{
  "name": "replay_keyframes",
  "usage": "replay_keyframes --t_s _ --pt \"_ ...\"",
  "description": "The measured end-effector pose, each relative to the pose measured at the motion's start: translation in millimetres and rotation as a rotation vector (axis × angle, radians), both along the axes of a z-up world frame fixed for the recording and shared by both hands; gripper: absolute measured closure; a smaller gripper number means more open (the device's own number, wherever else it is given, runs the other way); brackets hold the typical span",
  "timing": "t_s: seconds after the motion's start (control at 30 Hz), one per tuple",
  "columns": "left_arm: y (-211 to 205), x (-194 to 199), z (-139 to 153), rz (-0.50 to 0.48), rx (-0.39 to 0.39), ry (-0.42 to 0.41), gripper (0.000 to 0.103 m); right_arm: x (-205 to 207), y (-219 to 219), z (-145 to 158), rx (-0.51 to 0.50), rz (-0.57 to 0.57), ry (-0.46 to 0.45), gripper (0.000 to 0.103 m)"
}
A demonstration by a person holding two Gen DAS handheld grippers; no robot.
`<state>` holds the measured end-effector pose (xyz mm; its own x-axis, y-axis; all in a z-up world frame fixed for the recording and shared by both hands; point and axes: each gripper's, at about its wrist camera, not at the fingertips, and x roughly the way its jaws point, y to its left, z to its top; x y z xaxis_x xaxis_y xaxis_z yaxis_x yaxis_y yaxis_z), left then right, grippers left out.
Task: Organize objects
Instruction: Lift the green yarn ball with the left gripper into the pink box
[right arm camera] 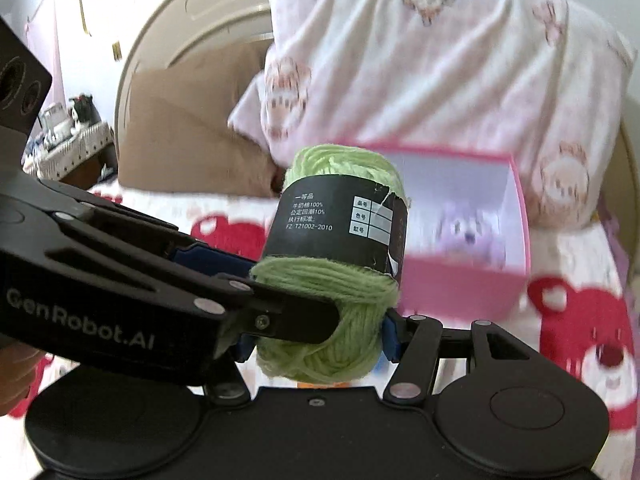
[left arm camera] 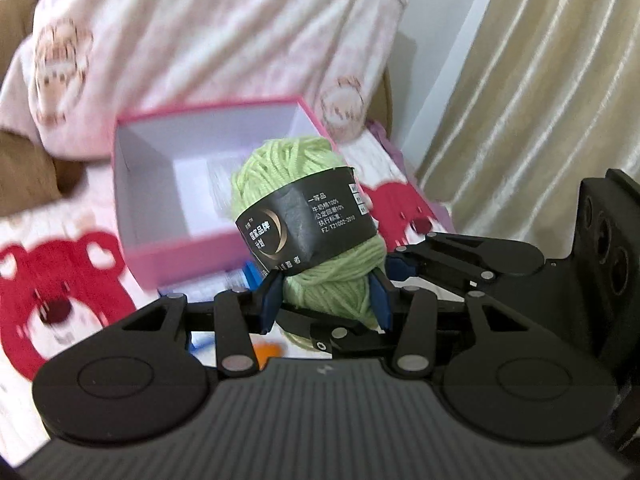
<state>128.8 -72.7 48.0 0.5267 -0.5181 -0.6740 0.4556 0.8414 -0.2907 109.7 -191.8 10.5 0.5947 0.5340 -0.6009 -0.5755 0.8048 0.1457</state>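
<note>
Left gripper [left arm camera: 326, 304]: clamped on lower end of green yarn skein [left arm camera: 304, 216].
Right gripper [right arm camera: 316, 336]: clamped on same skein.
Skein: held upright above bedsheet [left arm camera: 60, 280], before open pink box [left arm camera: 168, 184].

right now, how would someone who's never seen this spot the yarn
On the bed's bear-print blanket sits an open pink box. In front of it, the left gripper and right gripper both clamp the yarn: the only pale green thing, with a black paper band.
</note>
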Motion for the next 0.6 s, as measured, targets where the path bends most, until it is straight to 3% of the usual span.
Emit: replay_keyframes --t_s 0.13,0.27,0.6 --pt "4 37 16 0.02 0.017 -0.026 0.058 36 14 15 0.025 -0.001 -0.019 0.04" --pt "9 84 14 0.057 0.015 0.016 0.058 79 26 16 0.031 0.006 0.0 0.041" --pt "13 186 -56 0.122 0.065 0.152 0.058 178 53 -49 0.061 -0.036 0.2 0.041"
